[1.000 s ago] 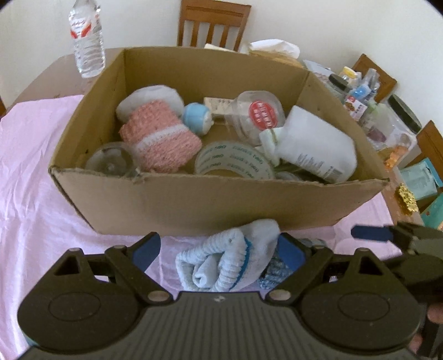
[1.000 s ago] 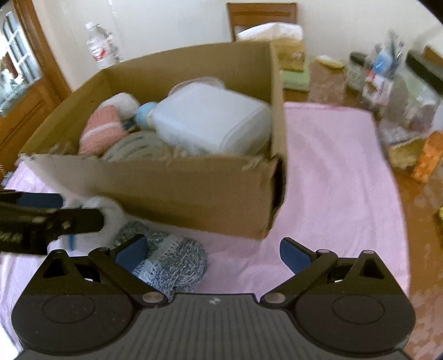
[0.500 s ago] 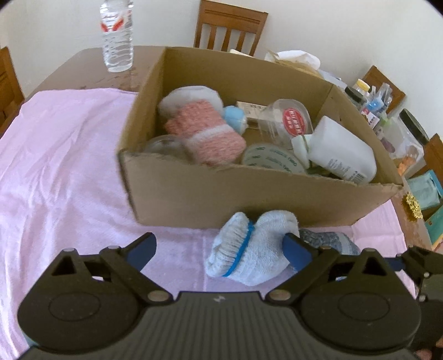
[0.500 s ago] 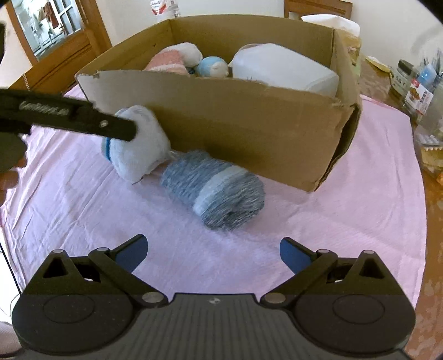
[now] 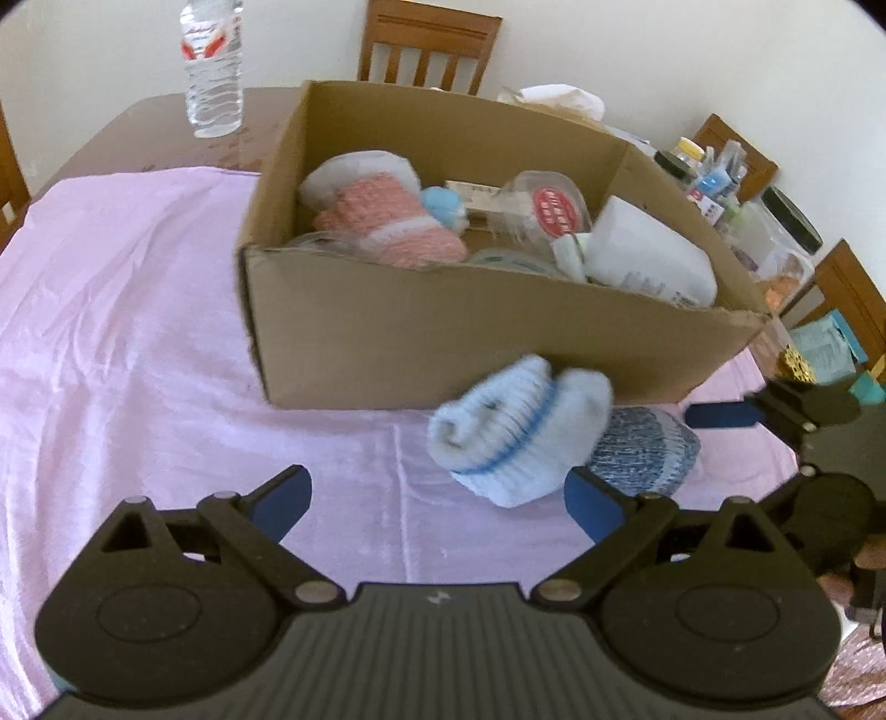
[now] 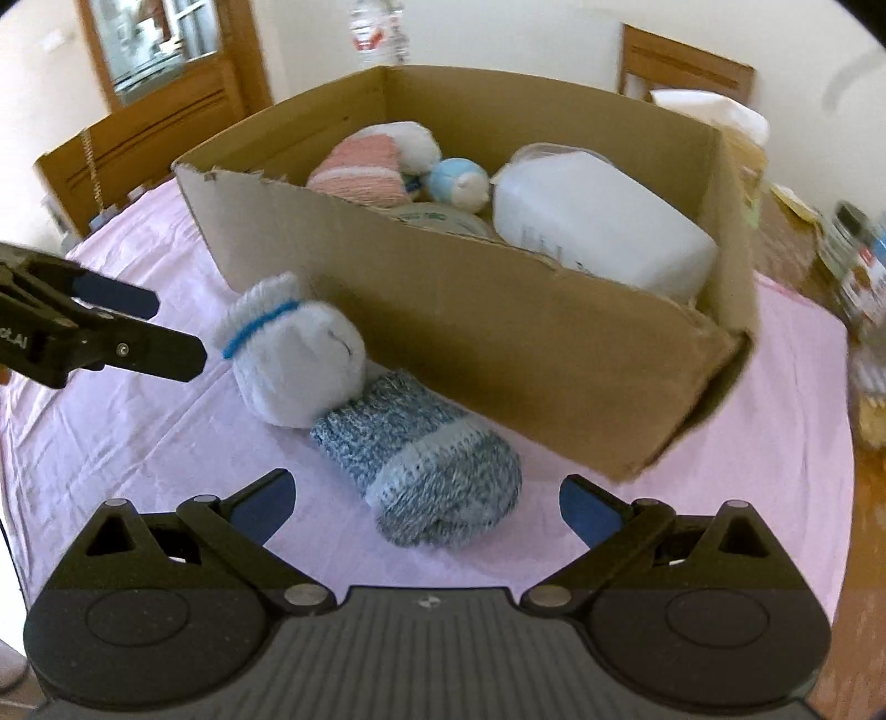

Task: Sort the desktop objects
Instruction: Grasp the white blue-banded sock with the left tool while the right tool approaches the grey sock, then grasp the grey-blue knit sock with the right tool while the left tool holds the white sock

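Observation:
A rolled white sock with a blue band lies on the pink cloth against the front of the cardboard box. A rolled blue-grey sock lies touching it. My left gripper is open and empty, short of the white sock. My right gripper is open and empty, its jaws on either side of the blue-grey sock's near end. The box holds a pink sock, a white bottle, a tape roll and a jar.
A water bottle stands on the table behind the box. Jars and small bottles crowd the table's right end. Wooden chairs stand around the table. The pink cloth covers the table left of the box.
Both grippers have pulled back from the box. The white sock, earlier between the left jaws, now lies free on the cloth. The right gripper has come closer to the blue-grey sock.

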